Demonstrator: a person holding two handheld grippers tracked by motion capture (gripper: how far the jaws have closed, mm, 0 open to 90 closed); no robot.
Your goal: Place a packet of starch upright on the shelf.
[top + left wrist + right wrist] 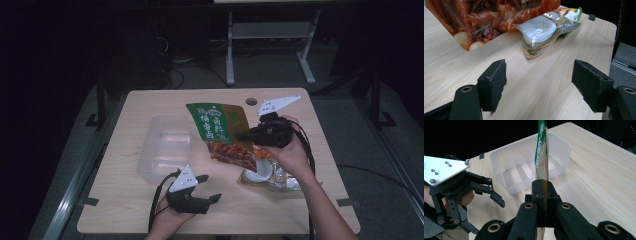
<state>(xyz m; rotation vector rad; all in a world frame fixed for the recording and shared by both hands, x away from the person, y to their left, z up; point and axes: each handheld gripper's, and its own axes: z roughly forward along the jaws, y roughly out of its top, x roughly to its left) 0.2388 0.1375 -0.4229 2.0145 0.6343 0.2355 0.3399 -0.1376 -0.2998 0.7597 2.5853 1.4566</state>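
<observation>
Pouch [222, 132] clamped in right hand-held gripper [248, 135], held up over desk [320, 145] centre, right of bin [165, 147]. Probably bin-bound, not in yet. Second pack [270, 177] near-right on desk. Left hand-held gripper [207, 187] jaws apart, empty.

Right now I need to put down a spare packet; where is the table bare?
The far strip of the table beyond the clear plastic bin is bare, as is the near right corner. It is crowded mid-table: the green-and-orange pouch in the right gripper, the clear-wrapped packet, and the left gripper.
</observation>
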